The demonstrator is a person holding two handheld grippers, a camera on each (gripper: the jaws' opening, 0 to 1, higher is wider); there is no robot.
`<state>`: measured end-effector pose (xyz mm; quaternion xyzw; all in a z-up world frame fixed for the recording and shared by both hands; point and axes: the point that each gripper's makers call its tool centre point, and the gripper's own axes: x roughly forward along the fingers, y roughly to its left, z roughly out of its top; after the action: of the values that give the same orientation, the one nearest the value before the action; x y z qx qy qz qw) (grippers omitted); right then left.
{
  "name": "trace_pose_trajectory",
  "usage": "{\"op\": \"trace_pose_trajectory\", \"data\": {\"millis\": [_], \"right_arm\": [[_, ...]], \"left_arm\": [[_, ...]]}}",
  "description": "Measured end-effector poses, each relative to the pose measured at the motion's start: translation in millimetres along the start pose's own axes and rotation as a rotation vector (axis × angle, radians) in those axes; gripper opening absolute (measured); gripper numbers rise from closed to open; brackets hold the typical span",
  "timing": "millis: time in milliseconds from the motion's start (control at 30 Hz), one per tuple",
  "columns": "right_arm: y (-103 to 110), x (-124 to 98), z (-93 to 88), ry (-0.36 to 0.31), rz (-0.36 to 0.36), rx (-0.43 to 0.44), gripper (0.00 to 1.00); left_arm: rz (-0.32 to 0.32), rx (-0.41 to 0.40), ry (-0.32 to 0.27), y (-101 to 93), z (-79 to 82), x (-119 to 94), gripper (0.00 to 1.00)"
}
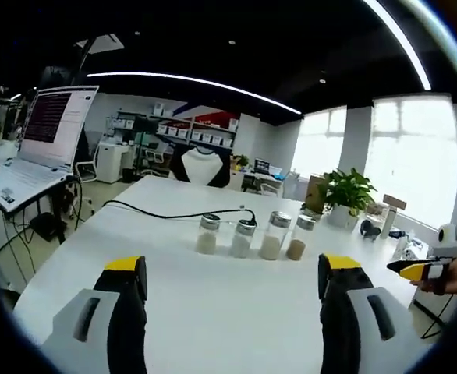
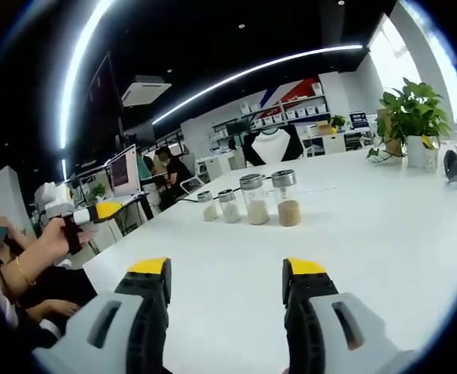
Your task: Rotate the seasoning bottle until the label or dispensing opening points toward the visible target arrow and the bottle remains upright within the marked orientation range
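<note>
We judged the glass bottles [image 1: 271, 235] smooth and tippy, best gripped mid-body. Our left gripper [image 1: 232, 284] and right gripper [image 2: 226, 284] stood wide apart, holding nothing.

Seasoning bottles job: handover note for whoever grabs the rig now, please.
Left claw: open, holding nothing, above the white table, short of the bottles.
Right claw: open, holding nothing, also short of them.
Four seasoning bottles stand upright in a row mid-table, lids on, untouched. A black cable lies behind them; a potted plant stands at the far edge.
No target arrow can be made out.
Done: nothing. Left: pick the bottle, grip it, turn it, keep it upright.
</note>
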<state>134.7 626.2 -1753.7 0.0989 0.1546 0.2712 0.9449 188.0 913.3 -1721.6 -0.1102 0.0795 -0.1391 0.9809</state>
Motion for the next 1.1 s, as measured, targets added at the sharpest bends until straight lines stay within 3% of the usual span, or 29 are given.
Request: {"op": "trace_pose_trajectory", "data": {"millis": [100, 300, 467, 567, 867, 1000, 1067, 1100], "right_arm": [[-2, 6, 2.2, -0.001, 0.000, 0.001, 0.56], [-8, 17, 3.9, 0.026, 0.007, -0.009, 0.56], [-17, 21, 12.4, 0.016, -0.003, -0.017, 0.56], [-21, 21, 14.7, 0.014, -0.010, -0.017, 0.56], [-29, 26, 10.0, 0.016, -0.020, 0.009, 0.56], [-32, 27, 8.3, 0.018, -0.022, 0.020, 0.56], [-36, 29, 5.4, 0.023, -0.028, 0.026, 0.56], [-38, 29, 4.1, 0.030, -0.029, 0.034, 0.56]], "left_arm": [[0.010, 0.019, -0.013, 4.9, 3.5, 12, 1.00], [0.038, 0.090, 0.045, 17.6, -1.0, 39, 1.00], [0.023, 0.103, 0.028, 19.2, 4.1, 61, 1.00], [0.016, 0.121, -0.055, 14.7, 22.7, 71, 0.96], [-0.012, 0.171, -0.020, 17.0, 21.4, 113, 0.93], [-0.013, 0.168, -0.014, 19.5, 18.2, 128, 0.86], [-0.009, 0.098, -0.048, 21.3, 20.1, 138, 0.80], [-0.012, 0.112, -0.038, 22.1, 18.2, 143, 0.79]]}}
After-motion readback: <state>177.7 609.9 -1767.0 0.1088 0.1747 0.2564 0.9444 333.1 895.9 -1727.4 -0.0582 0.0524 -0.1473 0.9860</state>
